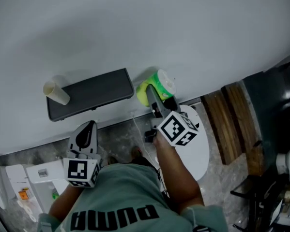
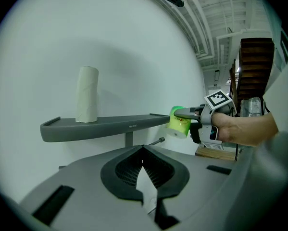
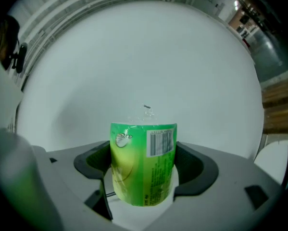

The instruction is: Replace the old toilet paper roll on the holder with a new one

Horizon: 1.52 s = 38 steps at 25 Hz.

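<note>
Right gripper (image 3: 143,158) is clamped on the new green-wrapped roll (image 3: 139,177), just off the holder shelf's (image 1: 91,94) right end. Left gripper (image 2: 144,150) has its jaws closed on nothing, and the old cardboard tube (image 1: 56,93) stands upright at the shelf's left end.

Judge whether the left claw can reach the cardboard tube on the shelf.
Probably yes: the tube stands upright on the shelf, ahead of the left claw, with nothing between them.
</note>
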{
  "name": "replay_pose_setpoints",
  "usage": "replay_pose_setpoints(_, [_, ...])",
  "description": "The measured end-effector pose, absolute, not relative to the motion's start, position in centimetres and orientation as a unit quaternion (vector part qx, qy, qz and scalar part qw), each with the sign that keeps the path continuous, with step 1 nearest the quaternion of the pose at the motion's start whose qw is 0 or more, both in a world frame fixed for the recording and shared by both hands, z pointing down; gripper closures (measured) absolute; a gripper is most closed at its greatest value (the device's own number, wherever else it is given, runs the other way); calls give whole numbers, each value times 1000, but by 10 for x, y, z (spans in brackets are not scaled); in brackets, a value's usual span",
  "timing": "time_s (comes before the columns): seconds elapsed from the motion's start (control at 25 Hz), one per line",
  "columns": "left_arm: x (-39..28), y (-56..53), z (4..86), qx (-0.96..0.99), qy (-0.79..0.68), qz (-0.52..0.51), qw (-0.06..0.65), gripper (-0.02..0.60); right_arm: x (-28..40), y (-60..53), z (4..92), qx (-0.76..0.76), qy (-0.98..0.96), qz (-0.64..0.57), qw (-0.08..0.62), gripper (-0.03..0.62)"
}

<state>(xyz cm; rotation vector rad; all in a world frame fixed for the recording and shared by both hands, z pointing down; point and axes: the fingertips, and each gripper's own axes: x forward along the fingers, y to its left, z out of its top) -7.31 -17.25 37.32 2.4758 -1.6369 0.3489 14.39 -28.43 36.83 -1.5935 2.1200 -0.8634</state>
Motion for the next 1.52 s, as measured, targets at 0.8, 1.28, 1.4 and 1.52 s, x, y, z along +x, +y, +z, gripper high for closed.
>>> replay_pose_setpoints(0.8, [-109, -160, 386, 803, -575, 135, 84, 589, 114, -299, 433, -436, 609, -531, 397, 194])
replay_pose_setpoints(1.28, [-130, -153, 387, 796, -584, 130, 90, 589, 43, -277, 439, -384, 613, -567, 395, 194])
replay_pose_setpoints(1.4, [-135, -150, 388, 796, -585, 128, 91, 589, 27, -273, 437, -375, 616, -570, 393, 194])
replay_pose_setpoints(1.52, [-140, -146, 388, 794, -588, 125, 93, 589, 13, -267, 437, -371, 617, -576, 387, 194])
